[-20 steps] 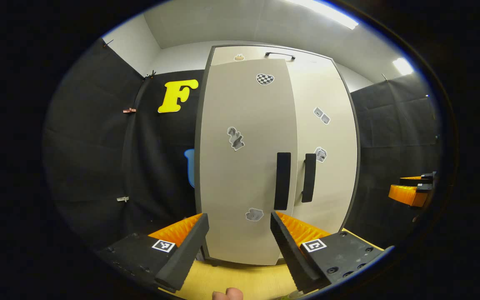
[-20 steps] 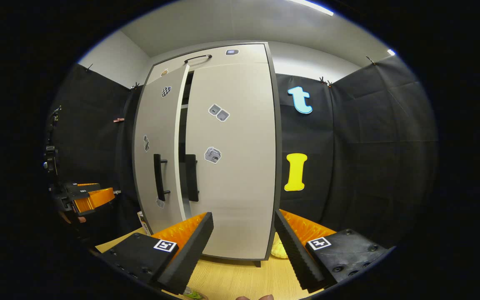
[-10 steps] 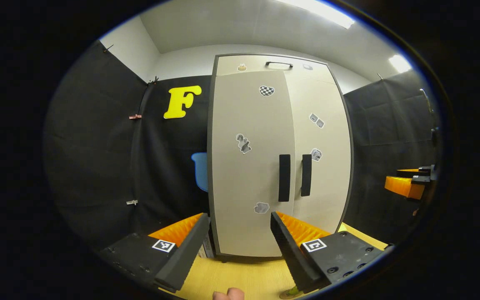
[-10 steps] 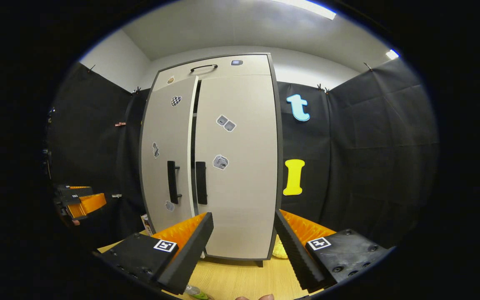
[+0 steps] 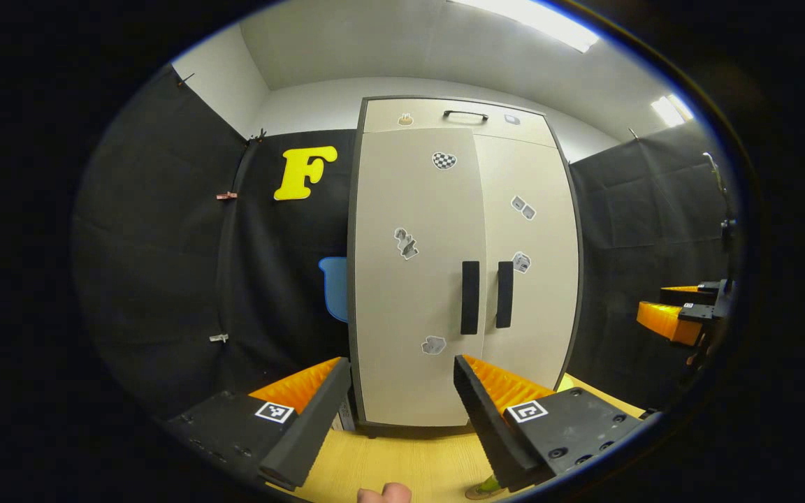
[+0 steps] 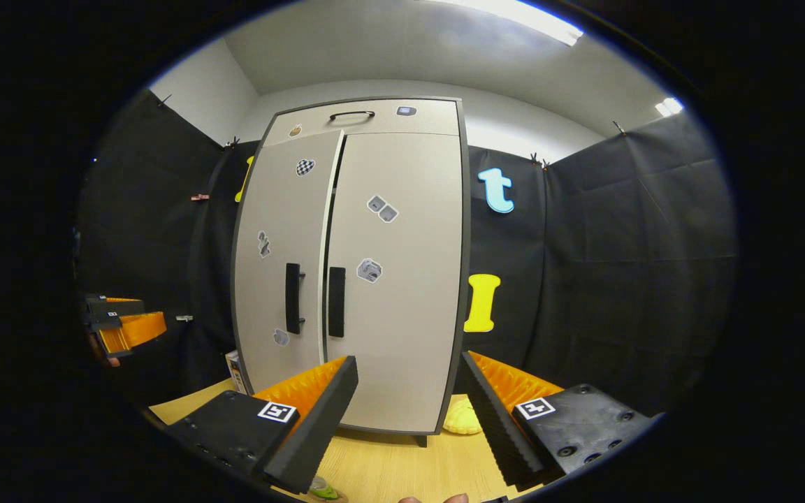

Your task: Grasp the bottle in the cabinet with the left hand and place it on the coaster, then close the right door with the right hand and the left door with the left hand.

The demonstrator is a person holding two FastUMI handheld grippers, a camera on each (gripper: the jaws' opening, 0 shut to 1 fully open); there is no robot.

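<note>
Ahead of the left hand-held gripper (image 5: 395,412), its fingers apart and empty, stands the cabinet (image 5: 462,265). From the right hand-held gripper (image 6: 409,419), also apart and empty, the left door (image 6: 280,258) looks slightly ajar beside the right door (image 6: 395,272). The left one seems nearer it. The bottle (image 6: 320,489), near the fingers on the surface (image 6: 402,468), is cut off; I cannot make out the coaster.

Table (image 6: 402,468): pale wood, carrying the cabinet.
Yellow lump (image 6: 461,420): on the table, just beside the cabinet's right foot.
Small box (image 6: 234,370): tucked at the cabinet's left corner.
Ceiling lights (image 5: 535,15): bright strips overhead.
Clips (image 5: 221,196): pinning the black cloth.
</note>
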